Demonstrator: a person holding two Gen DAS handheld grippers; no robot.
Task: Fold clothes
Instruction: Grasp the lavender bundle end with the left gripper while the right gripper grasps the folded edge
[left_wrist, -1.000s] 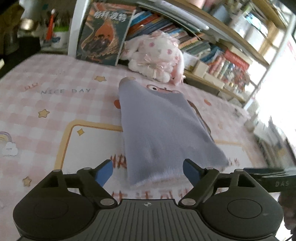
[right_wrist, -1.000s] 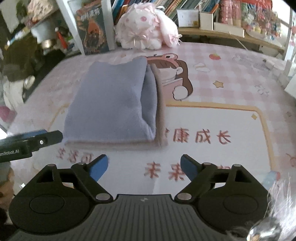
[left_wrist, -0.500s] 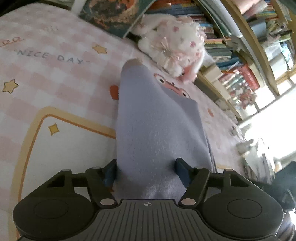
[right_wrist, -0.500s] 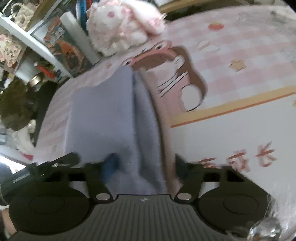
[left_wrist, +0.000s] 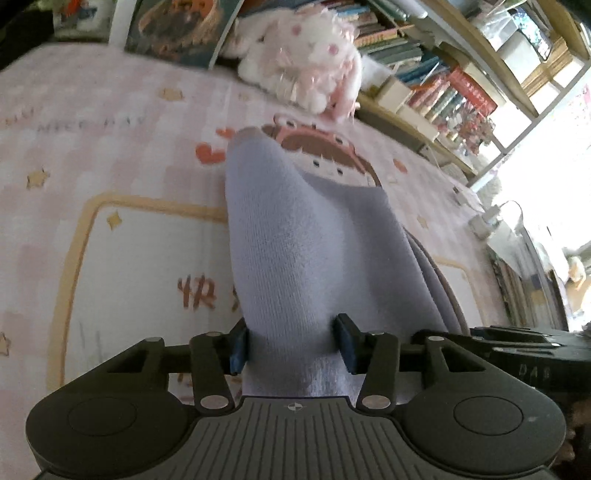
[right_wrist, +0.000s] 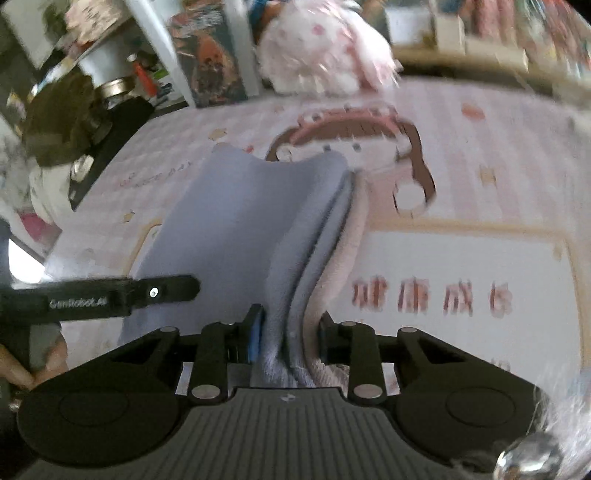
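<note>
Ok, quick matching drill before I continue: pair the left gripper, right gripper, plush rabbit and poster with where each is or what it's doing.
1 left gripper
2 right gripper
3 plush rabbit
4 poster

A leans upright at the back
B clamps the lavender garment where the cloth is plain
C sits beside the bookshelf
D clamps its layered, pink-lined edge

1-B, 2-D, 3-C, 4-A

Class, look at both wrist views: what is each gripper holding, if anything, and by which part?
Both hold the folded lavender fleece garment by its near edge: the left gripper at the left corner, the right gripper at the layered right corner.
</note>
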